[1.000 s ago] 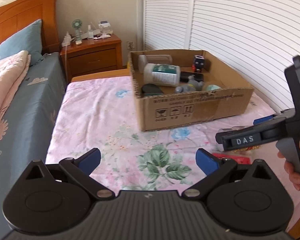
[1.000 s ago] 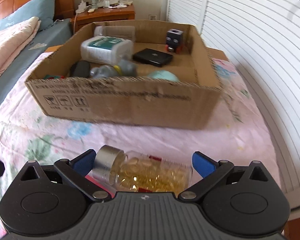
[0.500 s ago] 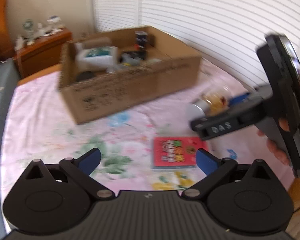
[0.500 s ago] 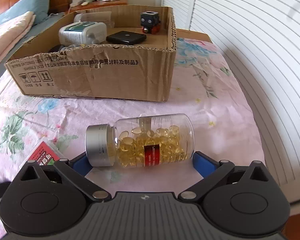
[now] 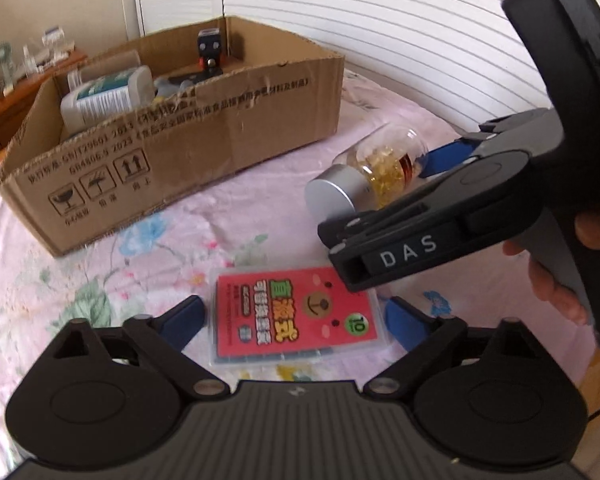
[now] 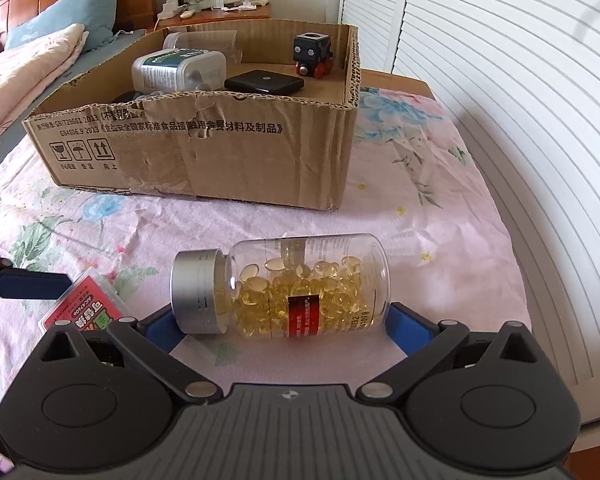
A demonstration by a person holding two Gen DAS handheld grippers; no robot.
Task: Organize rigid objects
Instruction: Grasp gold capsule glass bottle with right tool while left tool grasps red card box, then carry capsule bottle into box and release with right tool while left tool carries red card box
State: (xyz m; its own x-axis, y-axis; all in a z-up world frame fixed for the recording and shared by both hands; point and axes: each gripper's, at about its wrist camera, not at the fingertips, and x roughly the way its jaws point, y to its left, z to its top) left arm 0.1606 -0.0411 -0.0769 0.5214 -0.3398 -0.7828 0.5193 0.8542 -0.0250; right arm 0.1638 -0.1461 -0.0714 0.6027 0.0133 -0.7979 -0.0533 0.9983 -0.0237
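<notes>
A flat clear case with a red card label (image 5: 296,316) lies on the flowered sheet. My left gripper (image 5: 296,318) straddles it, jaws closing, blue pads just off its two sides. A clear bottle of yellow capsules with a silver cap (image 6: 284,284) lies on its side between the wide fingers of my right gripper (image 6: 282,328), which stands open. The bottle (image 5: 376,168) and a hand (image 5: 560,292) on the right gripper's grip also show in the left wrist view. Behind stands the cardboard box (image 6: 220,152), its front wall (image 5: 220,120) torn.
In the box lie a white bottle (image 6: 180,68), a black flat case (image 6: 264,82), a black toy block on wheels (image 6: 312,54) and a clear jar (image 6: 204,40). White louvred doors (image 6: 500,80) run along the right. Pillows and a nightstand (image 6: 216,12) lie at the back left.
My left gripper swung right and down over the red case, and its jaws narrowed. The right gripper closed in on the capsule bottle, then held still with its fingers wide.
</notes>
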